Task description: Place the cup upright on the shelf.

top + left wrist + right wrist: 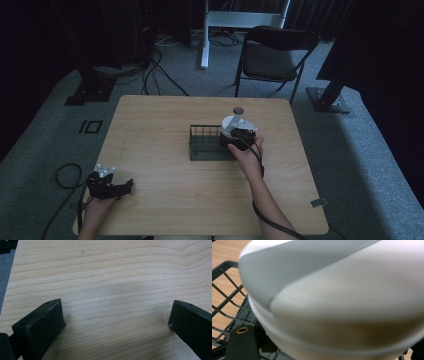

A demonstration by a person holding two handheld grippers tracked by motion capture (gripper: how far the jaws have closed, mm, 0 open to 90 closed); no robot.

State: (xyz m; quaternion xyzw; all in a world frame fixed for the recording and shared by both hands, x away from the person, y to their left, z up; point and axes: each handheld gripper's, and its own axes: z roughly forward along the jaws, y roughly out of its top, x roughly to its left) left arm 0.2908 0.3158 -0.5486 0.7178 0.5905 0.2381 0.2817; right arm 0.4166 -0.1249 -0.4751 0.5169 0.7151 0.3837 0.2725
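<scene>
While gripping a white bowl (231,123) in the right hand-held gripper (239,136) above the wire rack (205,142), seemingly mid-placement, not yet released; left hand-held gripper (107,187) idle, gaping over the worktop (165,185).

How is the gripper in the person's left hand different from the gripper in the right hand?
The left gripper sits near the wooden table's front left corner; the right gripper is at the black wire basket mid-table. The left gripper's jaws stand wide apart over bare wood; the right gripper has a white bowl-like object pressed close before it, apparently held. Both are black and hand-held.
</scene>
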